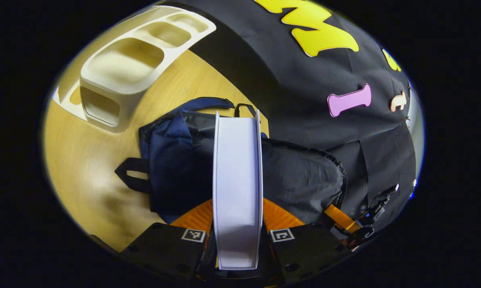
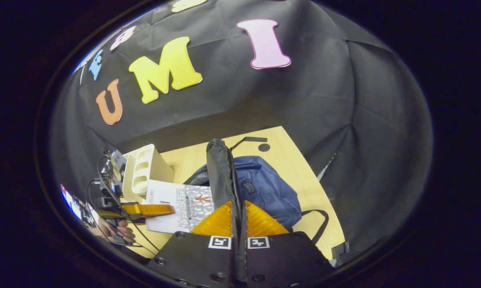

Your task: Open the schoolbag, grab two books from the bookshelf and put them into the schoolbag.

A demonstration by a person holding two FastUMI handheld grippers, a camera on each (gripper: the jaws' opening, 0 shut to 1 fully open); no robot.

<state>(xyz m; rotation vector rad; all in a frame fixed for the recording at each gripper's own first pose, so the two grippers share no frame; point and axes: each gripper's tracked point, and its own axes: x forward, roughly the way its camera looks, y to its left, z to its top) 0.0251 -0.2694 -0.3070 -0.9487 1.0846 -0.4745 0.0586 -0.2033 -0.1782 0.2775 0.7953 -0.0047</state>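
Left gripper (image 1: 237, 236) clamped the book (image 1: 237, 180) above the schoolbag (image 1: 176, 168); right gripper (image 2: 239, 224) pinched the flap (image 2: 220, 172) up; a slip could close the mouth.

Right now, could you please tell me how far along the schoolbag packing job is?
Done: the dark blue fabric schoolbag is open; the right gripper pinches its black flap upward. In hand: the left gripper holds a white book over the opening. Left: dropping it in. The cream plastic bookshelf looks emptied.
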